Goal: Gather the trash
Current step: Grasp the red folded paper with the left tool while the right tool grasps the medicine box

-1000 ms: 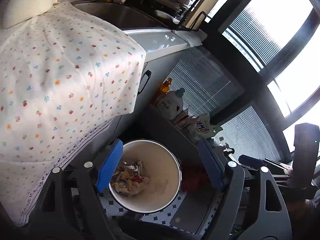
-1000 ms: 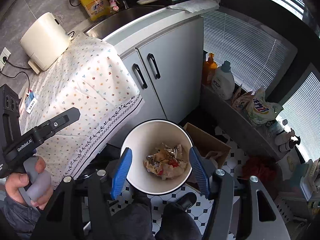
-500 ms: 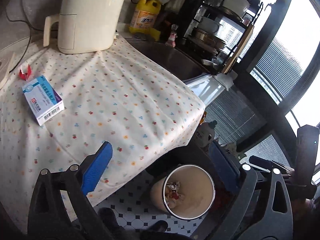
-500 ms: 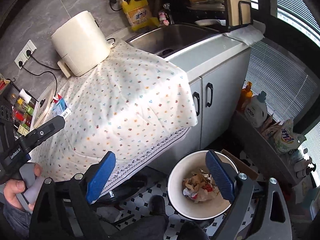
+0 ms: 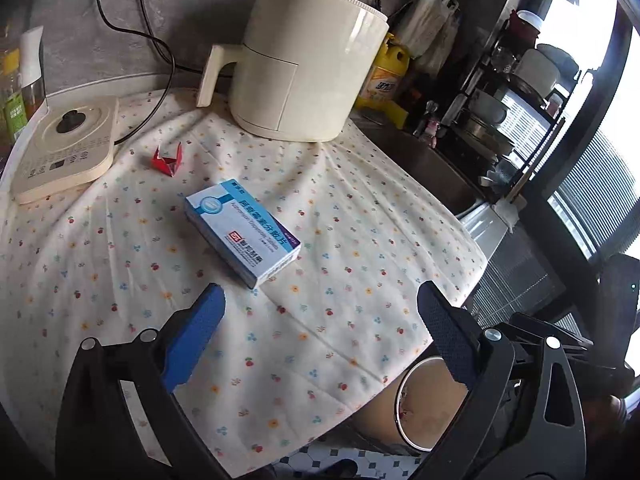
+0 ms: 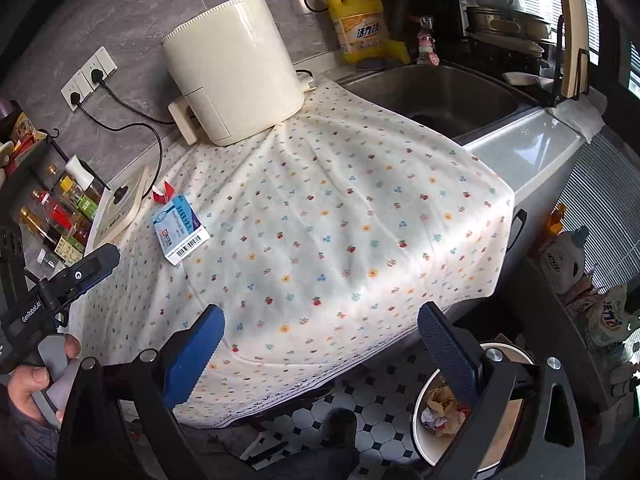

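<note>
A blue and white carton (image 5: 242, 232) lies on the floral cloth (image 5: 352, 220), and a small piece of folded red paper (image 5: 167, 158) sits just behind it. My left gripper (image 5: 320, 296) hovers open above the cloth, just short of the carton, with nothing between its fingers. My right gripper (image 6: 320, 312) hangs over the cloth's front edge. Its jaws are opening and hold nothing. From there the carton (image 6: 180, 232) and red paper (image 6: 163, 193) lie far to the left. The white bin (image 6: 505, 350) stands on the floor at lower right, with crumpled trash (image 6: 440, 408) inside.
A cream air fryer (image 5: 304, 64) stands at the back of the cloth and a flat cream cooktop (image 5: 60, 148) at its left. The sink (image 6: 432, 92) and a yellow detergent bottle (image 6: 360, 20) are to the right. Sauce bottles (image 6: 52, 216) crowd the left end.
Both views have swung up from the bin to the countertop. Both pairs of jaws stand wider. The carton and the red paper have come into view.
</note>
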